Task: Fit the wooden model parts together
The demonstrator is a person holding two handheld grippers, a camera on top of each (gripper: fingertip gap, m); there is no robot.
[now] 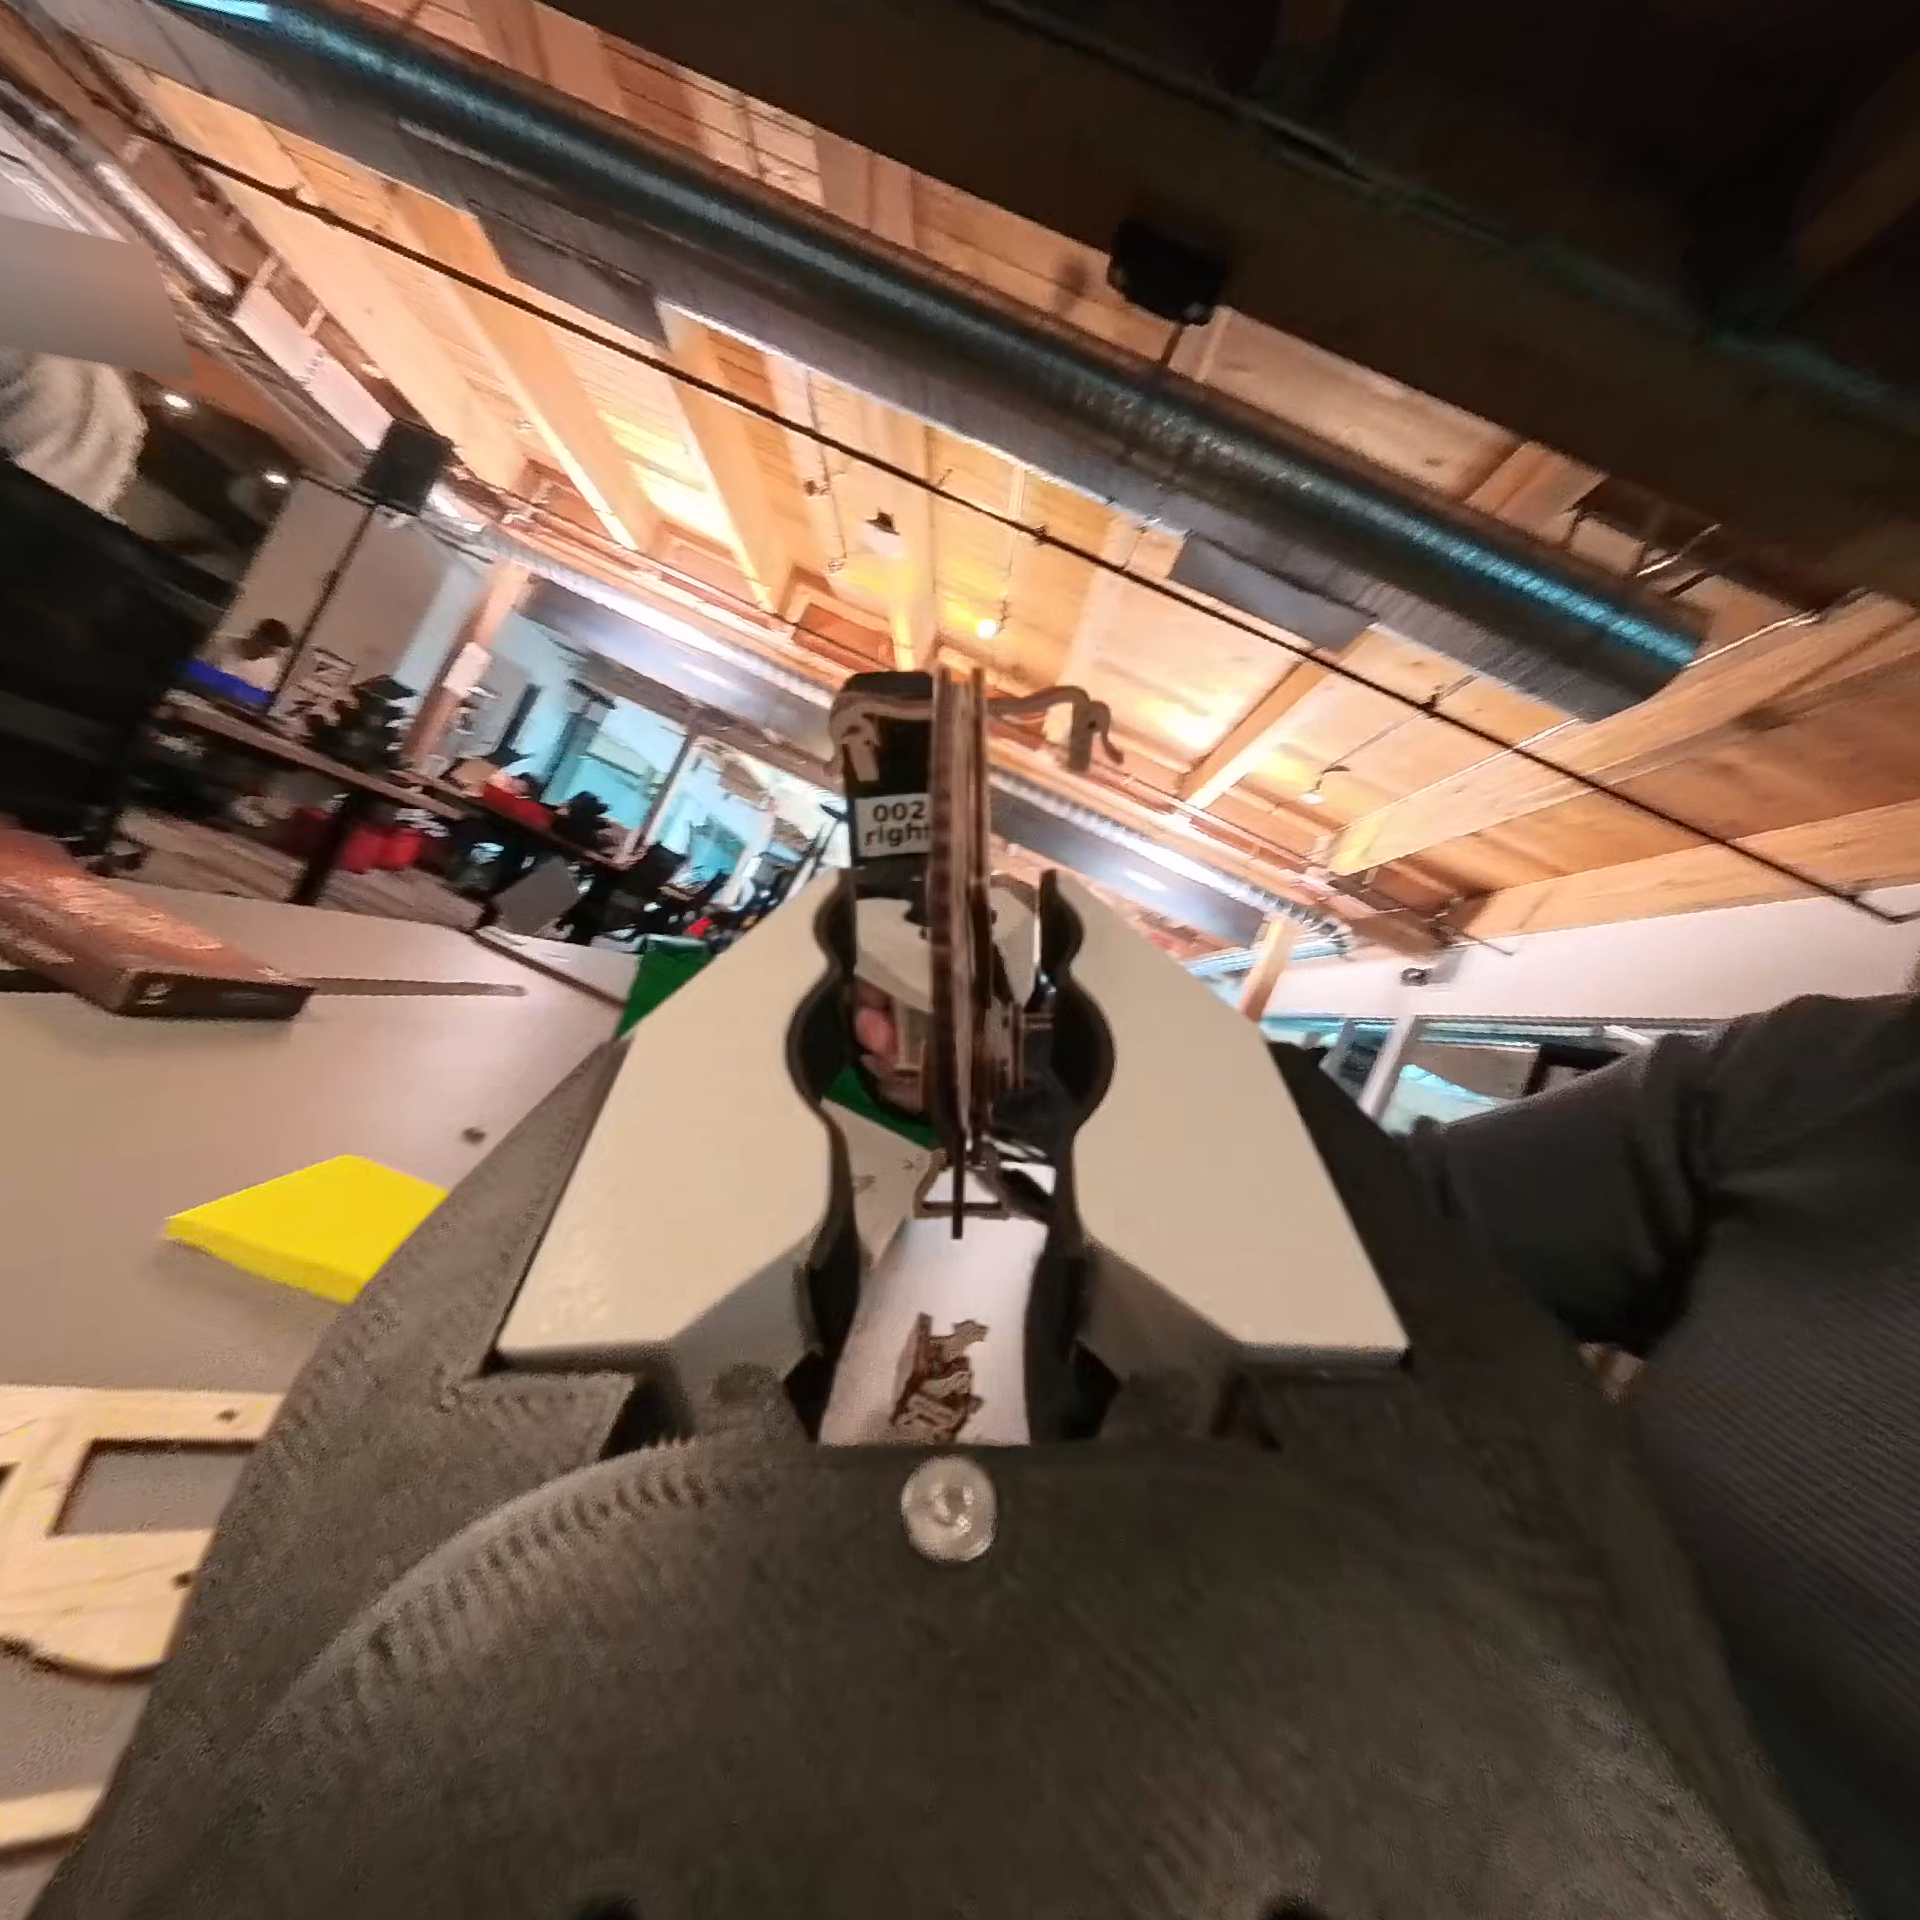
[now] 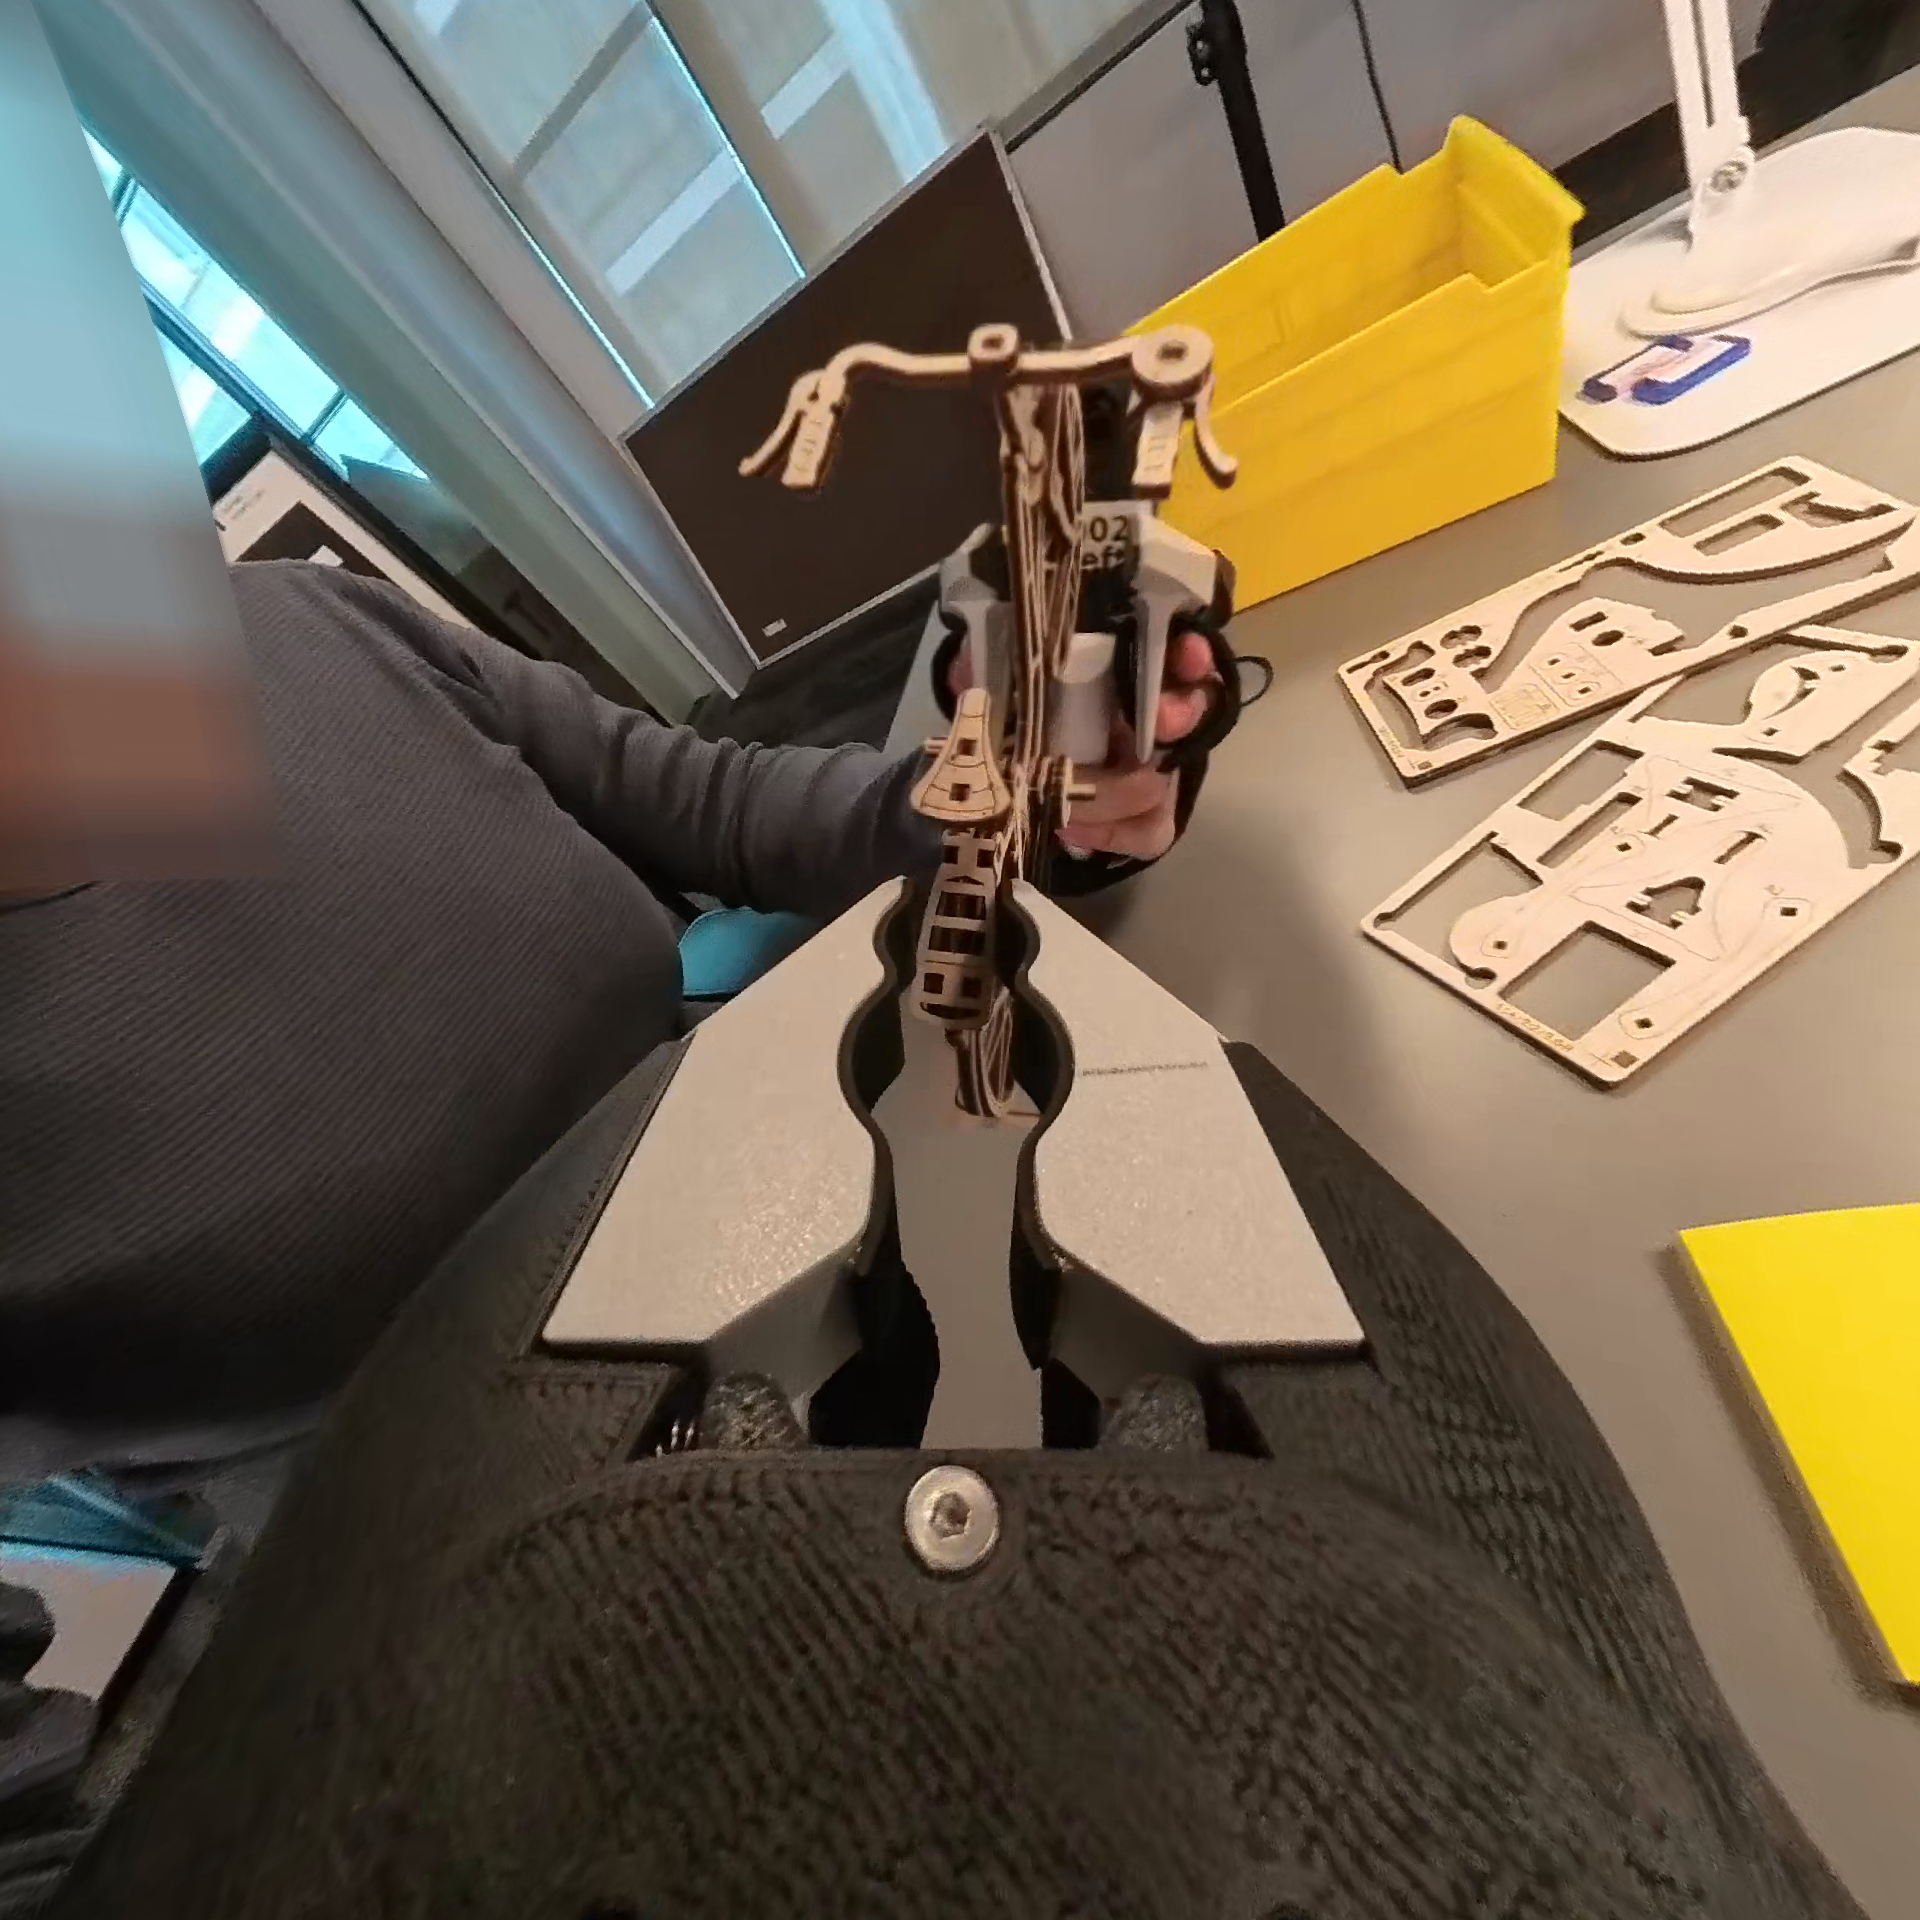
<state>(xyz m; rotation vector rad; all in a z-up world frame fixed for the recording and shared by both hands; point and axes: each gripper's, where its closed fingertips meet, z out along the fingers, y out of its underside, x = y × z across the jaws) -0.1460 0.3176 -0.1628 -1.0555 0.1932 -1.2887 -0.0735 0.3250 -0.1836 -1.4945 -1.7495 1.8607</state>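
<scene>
A wooden bicycle model with handlebars and a saddle is held in the air between both grippers. My right gripper is shut on its rear end, below the saddle. My left gripper shows farther off, closed around the front wheel. In the left wrist view the model stands edge-on between my left gripper's fingers. The right gripper is partly hidden behind the model there, and the handlebar sticks out to the right.
Two punched-out wooden part sheets lie on the grey table to the right, with another sheet at the left. A yellow bin, a white lamp base and a yellow pad stand nearby. A person's grey sleeve is at the left.
</scene>
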